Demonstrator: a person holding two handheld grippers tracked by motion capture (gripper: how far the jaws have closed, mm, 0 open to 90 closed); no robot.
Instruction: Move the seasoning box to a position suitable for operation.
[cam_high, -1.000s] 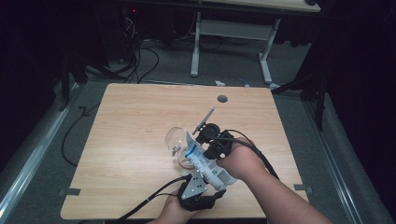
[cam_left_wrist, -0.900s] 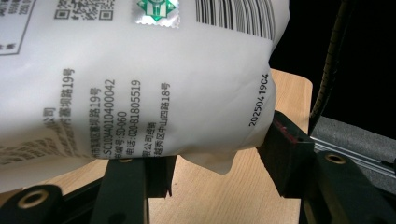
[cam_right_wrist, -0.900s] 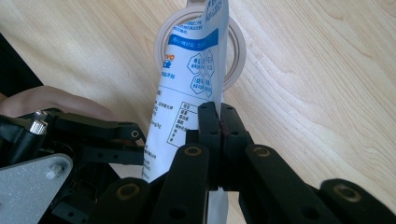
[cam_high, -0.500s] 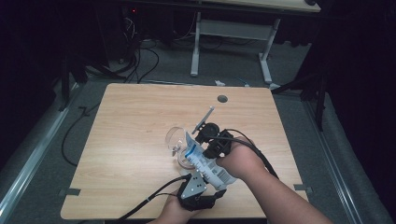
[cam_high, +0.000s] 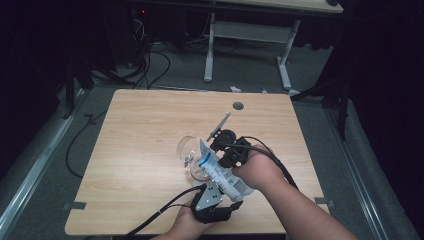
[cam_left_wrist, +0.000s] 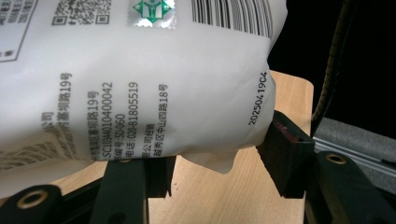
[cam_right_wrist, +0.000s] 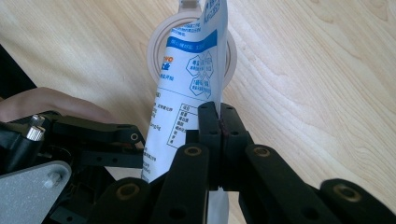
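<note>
The work in hand looks like pouring from a soft white-and-blue milk pouch into a clear glass cup on the wooden table. The pouch hangs tilted over the cup, its top end down at the rim, held by 2 grippers at once. The left gripper has its jaws partly apart around the pouch's fat lower end, the bag bulging between them. The right gripper is pinched fully together on the pouch's thin edge seam, with the cup's round mouth directly beyond.

To do this well, I judge the right gripper should keep its pinch firm and act as the pivot, while the left raises the bag's bottom slowly (a soft bag surges if squeezed). Keep the spout end inside the rim, not resting on it, since the light cup could tip. Whether the pouch is already cut open, I cannot tell.
</note>
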